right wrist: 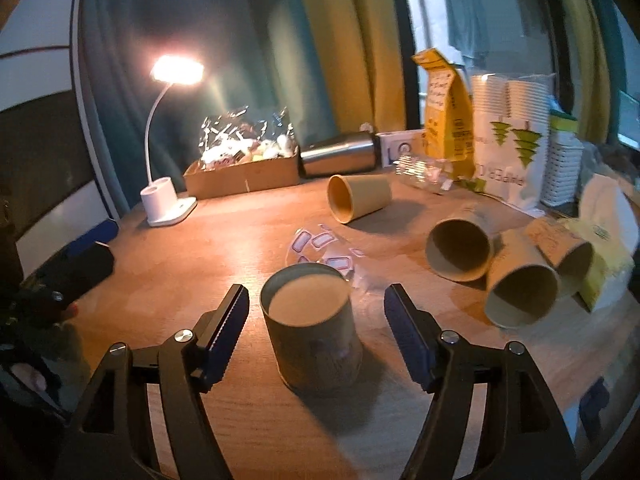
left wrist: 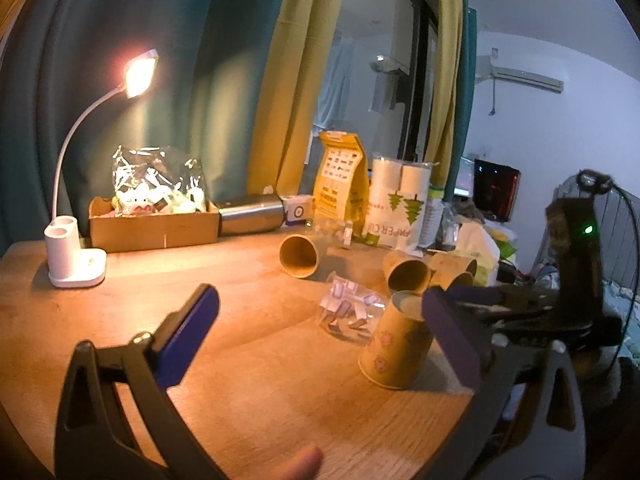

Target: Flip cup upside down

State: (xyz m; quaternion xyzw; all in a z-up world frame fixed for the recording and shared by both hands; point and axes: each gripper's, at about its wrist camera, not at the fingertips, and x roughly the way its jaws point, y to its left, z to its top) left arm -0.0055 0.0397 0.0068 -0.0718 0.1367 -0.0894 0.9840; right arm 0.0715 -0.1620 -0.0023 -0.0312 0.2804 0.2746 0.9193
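Tan paper cup (right wrist: 314,332) stands base-up at lower centre, apparently already flipped; right gripper (right wrist: 316,334) straddles it, jaws released; left gripper (left wrist: 320,336) gapes idle.

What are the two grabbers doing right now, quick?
Left gripper: open, holding nothing.
Right gripper: open around the upside-down cup, not gripping it.

Two low wrist views across the table (left wrist: 248,344), both sharing the lamp (right wrist: 166,200) beyond.
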